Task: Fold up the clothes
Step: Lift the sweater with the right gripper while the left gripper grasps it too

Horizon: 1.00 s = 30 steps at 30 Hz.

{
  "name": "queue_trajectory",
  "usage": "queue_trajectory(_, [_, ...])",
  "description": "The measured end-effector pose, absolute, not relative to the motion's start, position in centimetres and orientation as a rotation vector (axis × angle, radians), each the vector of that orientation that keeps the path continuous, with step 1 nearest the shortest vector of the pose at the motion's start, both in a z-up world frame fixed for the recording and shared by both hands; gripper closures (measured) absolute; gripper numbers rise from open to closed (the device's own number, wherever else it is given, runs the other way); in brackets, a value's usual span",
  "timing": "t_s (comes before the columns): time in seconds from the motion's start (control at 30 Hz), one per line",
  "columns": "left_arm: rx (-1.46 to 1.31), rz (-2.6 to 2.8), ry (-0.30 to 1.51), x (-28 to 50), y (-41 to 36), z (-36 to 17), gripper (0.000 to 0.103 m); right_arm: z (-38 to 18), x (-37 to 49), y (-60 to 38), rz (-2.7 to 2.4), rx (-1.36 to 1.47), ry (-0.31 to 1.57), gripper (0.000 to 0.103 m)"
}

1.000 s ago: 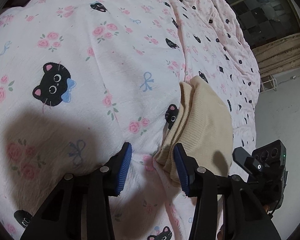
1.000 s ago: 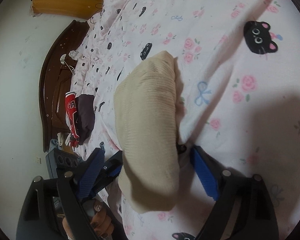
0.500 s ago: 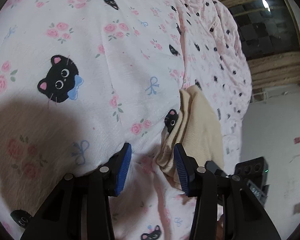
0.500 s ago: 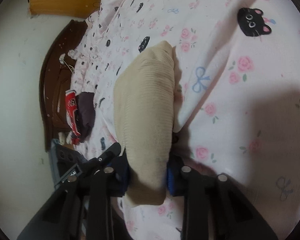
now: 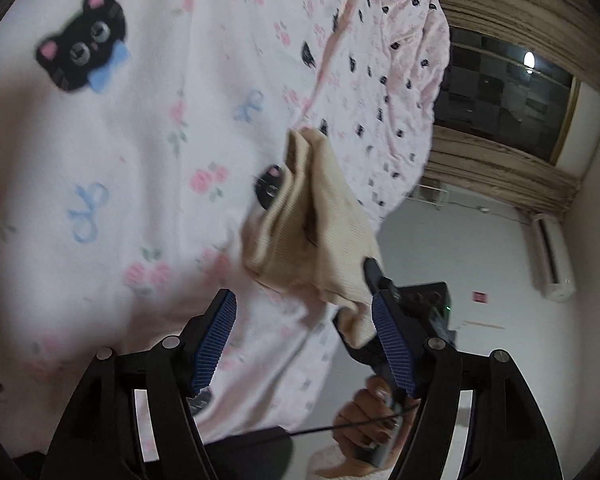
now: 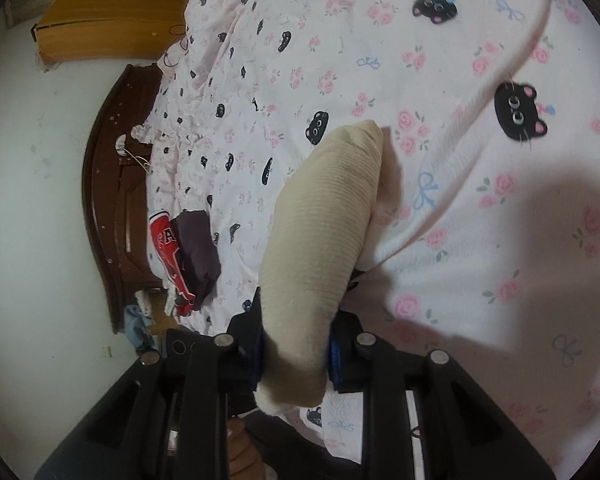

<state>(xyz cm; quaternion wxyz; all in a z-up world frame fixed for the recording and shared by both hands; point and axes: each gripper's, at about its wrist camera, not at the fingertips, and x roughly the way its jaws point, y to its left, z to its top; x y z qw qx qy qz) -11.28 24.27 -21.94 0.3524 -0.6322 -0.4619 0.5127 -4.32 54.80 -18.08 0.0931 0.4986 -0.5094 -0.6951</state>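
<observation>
a: one pair of tongs is doing all the holding — the right gripper [image 6: 296, 354] is clamping the near end of the beige ribbed garment [image 6: 324, 216], which is stretching forward from its fingers over the cat-print bedspread [image 6: 480, 80].

b: and the left gripper [image 5: 304, 340]?

a: it is hanging spread wide with nothing between its pads; the garment [image 5: 316, 220] is sitting just ahead and to the right of its fingers.

b: so how should the lift go?

a: i would be keeping the right clamp firm and raising slowly, since the folded layers look thick and could be slipping apart. the left should be closing on the loose edge nearest its right finger before any fold.
</observation>
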Motion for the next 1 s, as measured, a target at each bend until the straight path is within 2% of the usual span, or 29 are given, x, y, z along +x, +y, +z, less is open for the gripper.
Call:
queue_trajectory(0.37, [-1.607,1.159,-1.359,-11.8,26.0,-24.4,0.035,-14.9,-5.7,53.9,-2.176,1.621,-1.310,0.077])
queue_trajectory(0.6, [-1.566,1.167,-1.412,-12.4,26.5,-24.9,0.028,-14.4,-6.2,54.2,-2.171,1.640,-1.303,0.077])
queue_trajectory(0.93, [-1.479,1.130,-1.496,-13.0,27.8,-26.2,0.029,-14.7,-6.0,54.2,-2.167,1.630,-1.320,0.077])
queue_trajectory(1.0, [-1.466,1.143,-1.490,-13.1,27.9,-26.0,0.032,-14.6,-6.0,54.2,-2.170,1.631,-1.313,0.077])
